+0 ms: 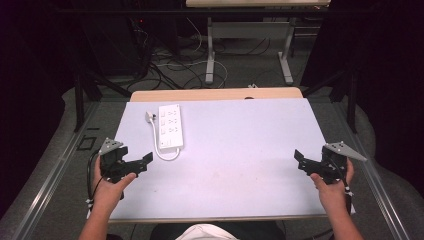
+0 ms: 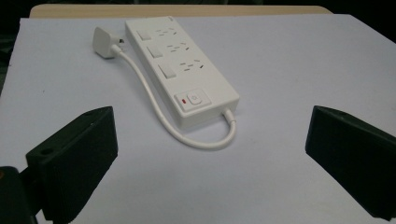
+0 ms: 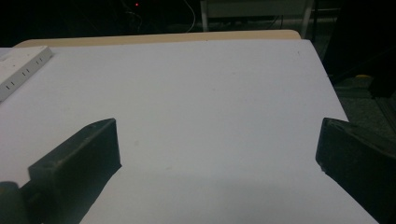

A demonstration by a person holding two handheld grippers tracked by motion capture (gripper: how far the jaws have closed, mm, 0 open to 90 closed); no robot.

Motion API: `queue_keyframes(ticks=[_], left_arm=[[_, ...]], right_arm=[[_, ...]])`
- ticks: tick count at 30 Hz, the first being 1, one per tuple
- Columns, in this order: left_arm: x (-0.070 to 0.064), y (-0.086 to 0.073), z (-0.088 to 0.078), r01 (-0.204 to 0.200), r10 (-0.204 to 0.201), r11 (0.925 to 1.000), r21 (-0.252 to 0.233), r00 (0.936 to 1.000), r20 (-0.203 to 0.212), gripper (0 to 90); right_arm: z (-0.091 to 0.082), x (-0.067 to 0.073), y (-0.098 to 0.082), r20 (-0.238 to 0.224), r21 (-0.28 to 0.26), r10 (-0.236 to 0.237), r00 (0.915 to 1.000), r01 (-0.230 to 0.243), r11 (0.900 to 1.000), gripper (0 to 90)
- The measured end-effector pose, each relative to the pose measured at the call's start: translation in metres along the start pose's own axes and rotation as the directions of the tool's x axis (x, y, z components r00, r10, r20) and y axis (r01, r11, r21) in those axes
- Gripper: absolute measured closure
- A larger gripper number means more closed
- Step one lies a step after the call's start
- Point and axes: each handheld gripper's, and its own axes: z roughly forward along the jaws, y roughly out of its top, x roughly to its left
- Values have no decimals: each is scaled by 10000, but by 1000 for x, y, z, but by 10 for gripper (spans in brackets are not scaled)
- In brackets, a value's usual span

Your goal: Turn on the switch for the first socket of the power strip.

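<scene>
Two hands rest low at the table's near corners; left gripper and right gripper jaws spread wide, empty, angled inward.

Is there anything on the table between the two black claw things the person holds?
No. In the high view, bare white tabletop lies between left gripper and right gripper.

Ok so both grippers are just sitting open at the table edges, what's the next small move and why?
Probably ease the left gripper forward toward the white power strip. Its jaws stand wide apart, holding nothing, and the strip with its plug lies unplugged just ahead of it, while the right gripper is far across the table.
</scene>
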Motion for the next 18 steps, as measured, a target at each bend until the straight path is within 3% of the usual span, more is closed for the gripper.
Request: queue_keyframes(ticks=[2,7,9,16,18], left_arm=[[0,2,1,33,-33,10000,6,10000,32,24],[-2,2,4,24,-24,9999,102,10000,58,24],[-2,2,5,-3,3,9999,141,10000,39,24],[-6,6,4,-11,9,9998,213,10000,79,26],[-6,9,4,233,-242,9994,265,9992,318,31]], right_arm=[[0,1,2,-69,-281,33,10000,-35,9996,0],[2,5,5,-185,-410,-249,9995,241,9989,0],[3,5,6,-348,-417,-291,9990,276,9987,0],[5,2,5,-290,-196,-70,9996,64,9998,0],[6,2,5,-330,-156,-46,9994,41,9999,0]])
